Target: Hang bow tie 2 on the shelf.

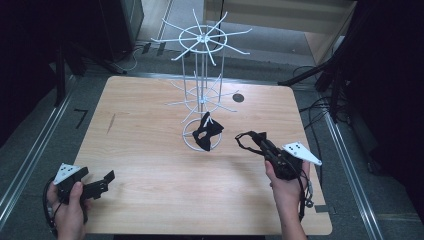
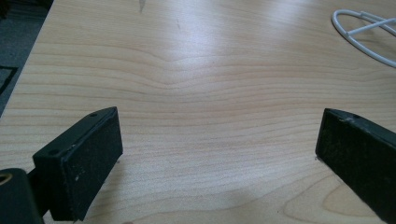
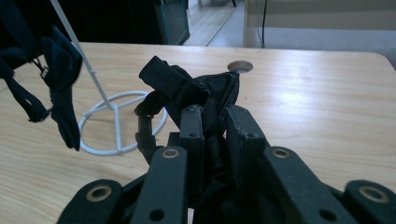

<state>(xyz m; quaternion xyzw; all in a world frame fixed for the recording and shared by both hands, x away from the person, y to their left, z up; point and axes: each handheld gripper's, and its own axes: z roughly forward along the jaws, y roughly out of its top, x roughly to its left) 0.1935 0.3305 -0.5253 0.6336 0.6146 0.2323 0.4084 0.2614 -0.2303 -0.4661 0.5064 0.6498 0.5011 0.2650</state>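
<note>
A white wire rack (image 1: 201, 75) with spoke arms stands at the middle back of the wooden table (image 1: 150, 165). A black bow tie (image 1: 206, 132) hangs from one of its lower arms, just over the base ring (image 1: 189, 143). My right gripper (image 1: 255, 137) is raised to the right of the rack and is shut on a second black bow tie (image 1: 245, 139), whose strap dangles off the tips. In the right gripper view that bow tie (image 3: 187, 88) is bunched between the jaws, with the hanging bow tie (image 3: 60, 70) at the left. My left gripper (image 1: 102, 182) sits open at the front left, its pads (image 2: 88, 158) wide apart over bare wood.
A round cable hole (image 1: 238, 97) lies in the tabletop behind and to the right of the rack. The rack's upper spokes (image 1: 220, 35) reach out well above the table. Dark stands and cables surround the table on the floor (image 1: 320, 100).
</note>
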